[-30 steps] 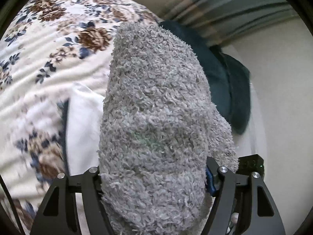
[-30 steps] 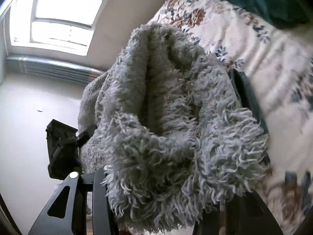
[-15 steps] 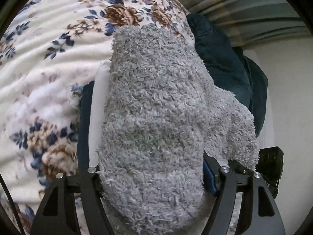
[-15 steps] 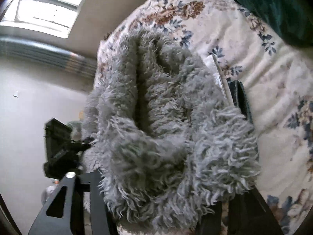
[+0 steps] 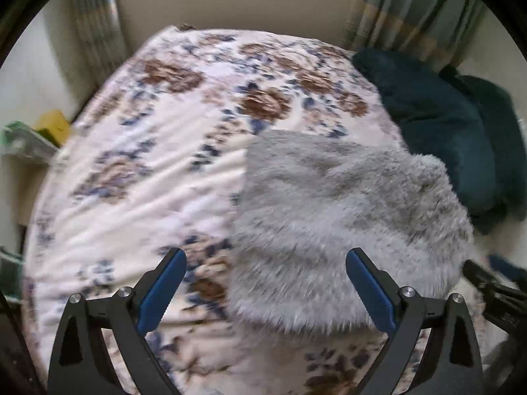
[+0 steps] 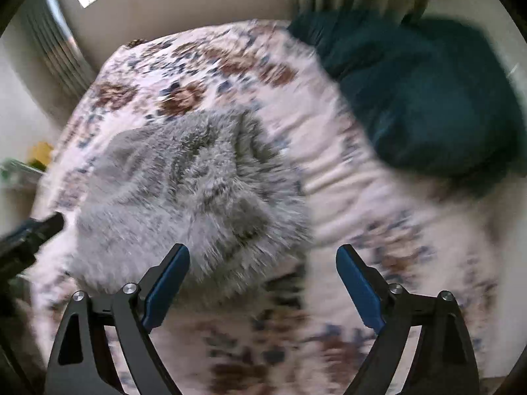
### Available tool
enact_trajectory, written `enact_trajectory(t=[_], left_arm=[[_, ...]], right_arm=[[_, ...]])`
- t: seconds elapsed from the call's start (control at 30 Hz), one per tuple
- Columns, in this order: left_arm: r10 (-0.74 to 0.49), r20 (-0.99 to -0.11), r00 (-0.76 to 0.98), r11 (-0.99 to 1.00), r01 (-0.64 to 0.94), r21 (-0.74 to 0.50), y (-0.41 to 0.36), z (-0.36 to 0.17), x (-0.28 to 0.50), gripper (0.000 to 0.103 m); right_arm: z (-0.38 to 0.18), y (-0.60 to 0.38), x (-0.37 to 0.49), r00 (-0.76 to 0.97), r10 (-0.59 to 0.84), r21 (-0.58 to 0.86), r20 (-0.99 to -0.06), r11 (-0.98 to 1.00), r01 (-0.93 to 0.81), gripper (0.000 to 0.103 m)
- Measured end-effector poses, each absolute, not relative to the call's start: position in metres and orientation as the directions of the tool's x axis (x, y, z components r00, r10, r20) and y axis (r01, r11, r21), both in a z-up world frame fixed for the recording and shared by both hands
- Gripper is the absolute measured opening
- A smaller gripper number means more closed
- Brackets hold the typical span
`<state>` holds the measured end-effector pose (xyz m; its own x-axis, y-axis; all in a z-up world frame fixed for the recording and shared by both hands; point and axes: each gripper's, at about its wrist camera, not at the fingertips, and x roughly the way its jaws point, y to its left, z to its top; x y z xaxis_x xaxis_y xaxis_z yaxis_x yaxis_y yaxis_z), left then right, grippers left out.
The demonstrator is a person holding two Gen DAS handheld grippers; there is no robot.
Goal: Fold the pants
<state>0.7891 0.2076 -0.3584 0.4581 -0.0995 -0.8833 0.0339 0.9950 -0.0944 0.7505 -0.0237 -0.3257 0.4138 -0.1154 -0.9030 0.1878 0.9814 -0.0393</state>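
The grey fluffy pants [image 5: 342, 227] lie folded in a compact pile on the floral bed cover [image 5: 158, 164]. My left gripper [image 5: 265, 263] is open and empty, above the pile's near left edge. In the right wrist view the pants [image 6: 194, 204] lie ahead and to the left. My right gripper [image 6: 263, 260] is open and empty, above the pile's near right edge. The other gripper shows at the left edge [image 6: 26, 233] of that view.
Dark teal pillows [image 5: 441, 138] lie at the bed's far right, also in the right wrist view [image 6: 421, 98]. Curtains [image 5: 411, 10] and a wall stand behind the bed. A yellow object [image 5: 54, 125] and a shelf sit left of the bed.
Both grippers let go of the pants and opened. The pants now lie on the bed, and both grippers have pulled back and risen above them.
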Motion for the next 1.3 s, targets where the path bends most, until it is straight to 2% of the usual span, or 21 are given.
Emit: enact_trajectory(t=[0.1,0.47,0.67,0.97,1.3], left_arm=[[-0.095,-0.883,0.459,0.995,0.039,-0.086,0.209,-0.348,0.771,0.099],[-0.103,-0.844,0.526,0.993,0.103,-0.057,0.196,-0.286,0.705,0.099],[-0.087,-0.814,0.574,0.995,0.088,-0.044,0.192,-0.244,0.658,0.099],[-0.06,-0.751,0.657,0.998,0.054,-0.033,0.188,-0.172,0.539,0.099],[-0.017,-0.671,0.741,1.0,0.024,0.002,0.18,-0.1,0.39,0.099]], right_arm=[[-0.302,-0.017,0.724,0.433,-0.171,-0.086,-0.885,0.974,0.21,0.096],[-0.236,-0.011,0.63,0.467,-0.158,-0.049,-0.87,0.97,0.237,0.096],[-0.194,-0.016,0.579,0.511,-0.152,-0.037,-0.846,0.973,0.229,0.096],[-0.104,-0.017,0.465,0.611,-0.158,-0.06,-0.776,0.982,0.178,0.096],[-0.012,-0.019,0.316,0.699,-0.105,-0.022,-0.707,0.992,0.127,0.096]])
